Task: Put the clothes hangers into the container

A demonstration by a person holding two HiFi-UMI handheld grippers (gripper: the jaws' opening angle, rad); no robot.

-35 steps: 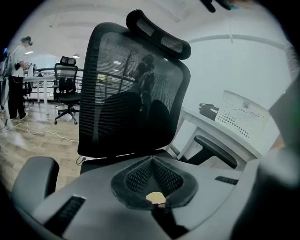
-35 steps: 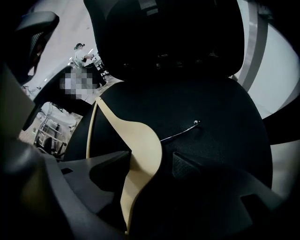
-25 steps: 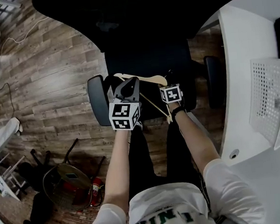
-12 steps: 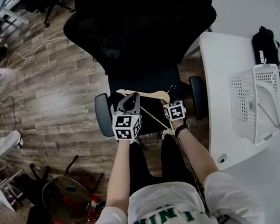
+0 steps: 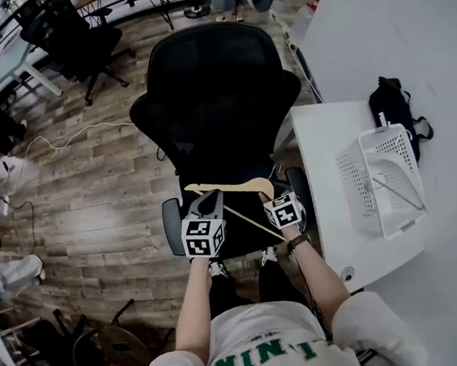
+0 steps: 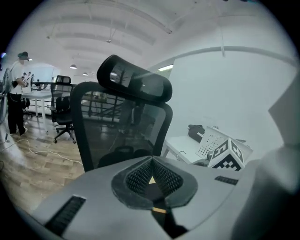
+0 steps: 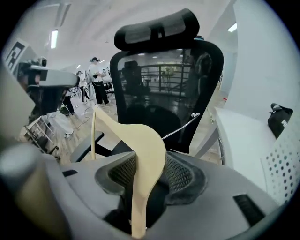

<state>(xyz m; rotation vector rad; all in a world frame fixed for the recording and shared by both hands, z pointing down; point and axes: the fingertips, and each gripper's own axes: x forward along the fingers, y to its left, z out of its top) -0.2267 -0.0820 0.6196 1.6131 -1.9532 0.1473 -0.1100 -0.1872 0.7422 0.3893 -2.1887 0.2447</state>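
Right gripper [image 7: 149, 165] was clamped on one arm of the pale, smooth wooden hanger [image 7: 146, 145]. Left gripper [image 6: 152, 177] was closed, apparently pinching a tan sliver of the same hanger. The hanger's long axis lay crosswise above the chair [image 5: 212, 99] seat, metal hook toward the backrest. The perforated white container [image 5: 357, 178] stood right of the chair. Green lettering on the shirt [image 5: 259, 336] was only partly legible.
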